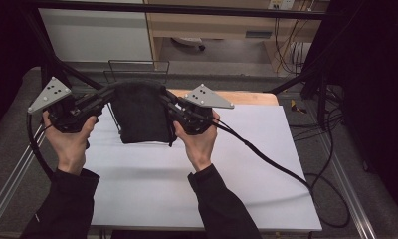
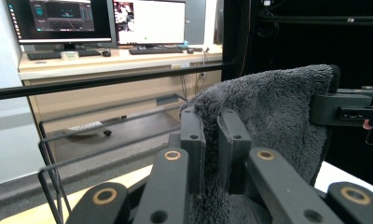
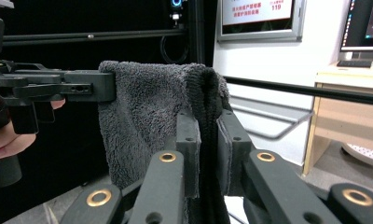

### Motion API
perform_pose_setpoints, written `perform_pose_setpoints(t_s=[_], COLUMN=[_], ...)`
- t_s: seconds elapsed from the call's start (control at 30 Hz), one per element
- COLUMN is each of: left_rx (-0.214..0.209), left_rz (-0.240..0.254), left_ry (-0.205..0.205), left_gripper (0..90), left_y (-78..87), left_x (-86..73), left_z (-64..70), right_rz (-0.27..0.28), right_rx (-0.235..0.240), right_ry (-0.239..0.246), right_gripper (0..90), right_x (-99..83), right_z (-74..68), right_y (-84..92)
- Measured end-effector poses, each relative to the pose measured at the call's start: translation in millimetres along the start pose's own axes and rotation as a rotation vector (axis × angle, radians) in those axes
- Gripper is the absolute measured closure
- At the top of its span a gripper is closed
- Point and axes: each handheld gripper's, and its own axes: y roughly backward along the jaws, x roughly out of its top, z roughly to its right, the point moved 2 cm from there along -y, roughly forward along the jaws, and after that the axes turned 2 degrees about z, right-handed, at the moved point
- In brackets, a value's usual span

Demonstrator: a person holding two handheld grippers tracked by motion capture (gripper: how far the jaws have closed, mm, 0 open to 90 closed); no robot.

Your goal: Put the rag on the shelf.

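Gripping a dark towel, left gripper and right gripper fingers clenched on top corners, lower edge hidden.

A wooden surface carries a white sheet spreading beneath and nearer than both tongs. A black wire rack stands at its far edge, just beyond the tongs.

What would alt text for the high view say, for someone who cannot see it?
Two hands hold a dark towel up over a white table, the left gripper and right gripper each clamped on a top corner. A wire rack stands behind.
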Motion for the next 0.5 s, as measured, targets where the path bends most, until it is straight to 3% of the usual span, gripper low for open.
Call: perform_pose_setpoints(t_s=[0.5], left_rx=[0.021], left_rz=[0.069], left_ry=[0.009], left_gripper=[82.1], left_y=[-4.2], left_x=[30.7], left_z=[-15.2], right_rz=[0.046], right_rx=[-0.018], right_ry=[0.029], right_gripper=[81.4], right_x=[34.1], right_z=[2.0], right_y=[-21.7])
